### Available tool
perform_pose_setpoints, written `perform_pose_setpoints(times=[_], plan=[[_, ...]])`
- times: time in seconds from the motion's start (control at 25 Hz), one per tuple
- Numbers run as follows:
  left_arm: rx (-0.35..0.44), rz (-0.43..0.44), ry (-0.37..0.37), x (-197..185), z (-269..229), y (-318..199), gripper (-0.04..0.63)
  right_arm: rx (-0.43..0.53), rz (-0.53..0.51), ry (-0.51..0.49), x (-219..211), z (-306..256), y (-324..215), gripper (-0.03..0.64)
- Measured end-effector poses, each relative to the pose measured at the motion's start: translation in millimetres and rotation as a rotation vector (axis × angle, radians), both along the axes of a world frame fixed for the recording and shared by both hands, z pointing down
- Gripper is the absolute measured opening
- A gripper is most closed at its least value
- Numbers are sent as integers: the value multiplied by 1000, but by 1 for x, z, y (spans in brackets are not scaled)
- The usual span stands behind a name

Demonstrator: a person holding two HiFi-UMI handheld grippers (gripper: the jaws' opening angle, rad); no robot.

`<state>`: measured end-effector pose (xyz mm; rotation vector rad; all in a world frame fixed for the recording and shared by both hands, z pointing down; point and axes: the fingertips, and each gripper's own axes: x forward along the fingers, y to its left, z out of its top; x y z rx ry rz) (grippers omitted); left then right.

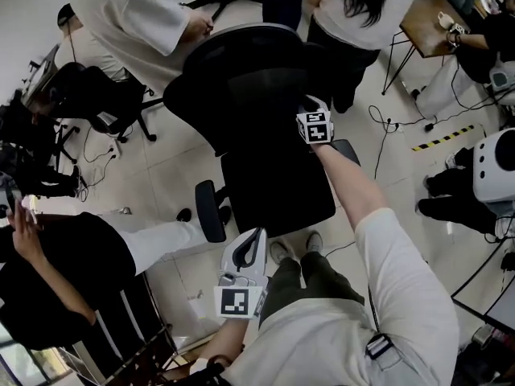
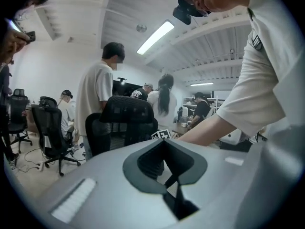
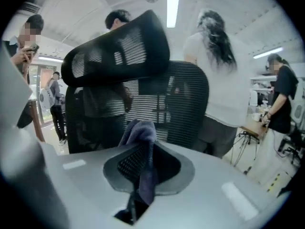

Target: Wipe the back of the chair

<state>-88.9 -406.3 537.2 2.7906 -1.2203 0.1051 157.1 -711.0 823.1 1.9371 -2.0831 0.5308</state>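
Observation:
A black office chair stands mid-floor in the head view, with its mesh back and seat below me. My right gripper reaches out to the right side of the back and is shut on a purple-grey cloth. In the right gripper view the cloth bunches out of the jaws, just short of the striped mesh back and the headrest. My left gripper hangs low by my body, away from the chair, with its jaws shut on nothing. The left gripper view shows the chair at a distance.
A person in a white shirt and a long-haired person stand just behind the chair. A second black chair is at left, a seated person lower left. A small table, floor cables and a white machine lie right.

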Motion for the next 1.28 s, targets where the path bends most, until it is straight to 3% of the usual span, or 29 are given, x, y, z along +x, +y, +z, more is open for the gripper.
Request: perform_pose_setpoints(times=[0.12, 0.24, 0.36, 0.44, 0.56, 0.68, 0.8, 0.92, 1.08, 1.28], plan=[[-142, 75, -128, 16, 26, 8, 0, -28, 77, 2, 63, 10, 12, 34], [-125, 75, -103, 29, 29, 8, 0, -30, 103, -9, 92, 14, 20, 34], [-114, 65, -84, 31, 28, 1, 0, -7, 63, -40, 72, 4, 16, 34], [-124, 51, -84, 24, 27, 0, 0, 21, -6, -80, 27, -4, 17, 34], [-183, 28, -103, 11, 31, 2, 0, 45, -186, -114, -83, -1, 20, 34], [-93, -41, -25, -8, 22, -9, 0, 40, -355, -107, -200, 15, 9, 34], [-3, -133, 29, -45, 24, -13, 0, 11, -415, -110, -284, 45, -13, 34], [-26, -226, 15, -84, 51, -4, 0, -13, -434, -116, -331, 77, -31, 34], [-75, -295, 5, -96, 76, -13, 0, -23, -416, -118, -318, 83, -60, 34], [-90, -258, 14, -77, 66, -27, 0, -38, -317, -91, -233, 75, -58, 34]])
